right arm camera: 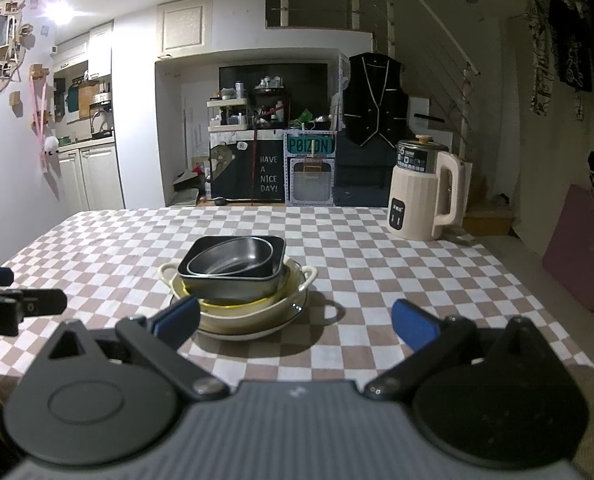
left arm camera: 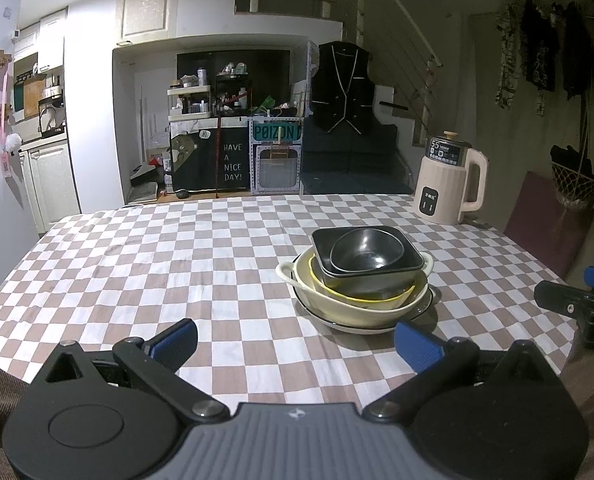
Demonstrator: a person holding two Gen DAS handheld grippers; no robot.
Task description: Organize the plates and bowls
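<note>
One stack of dishes stands on the checkered table (left arm camera: 177, 264). A white plate with a dark rim (left arm camera: 425, 310) lies at the bottom, a cream two-handled bowl (left arm camera: 361, 312) on it, then a yellow-rimmed bowl (left arm camera: 361, 299), a square black dish (left arm camera: 413, 254) and a small black bowl (left arm camera: 367, 254) on top. My left gripper (left arm camera: 297, 342) is open, just in front and left of the stack. In the right wrist view the same stack (right arm camera: 237, 276) sits ahead left; my right gripper (right arm camera: 297, 320) is open, its left finger (right arm camera: 177, 318) overlapping the cream bowl's near side.
A cream electric kettle (left arm camera: 451, 180) (right arm camera: 427, 192) stands at the table's far right. A dark red chair back (left arm camera: 545, 224) is beyond the right edge. The right gripper (left arm camera: 577, 304) shows at the right edge of the left wrist view.
</note>
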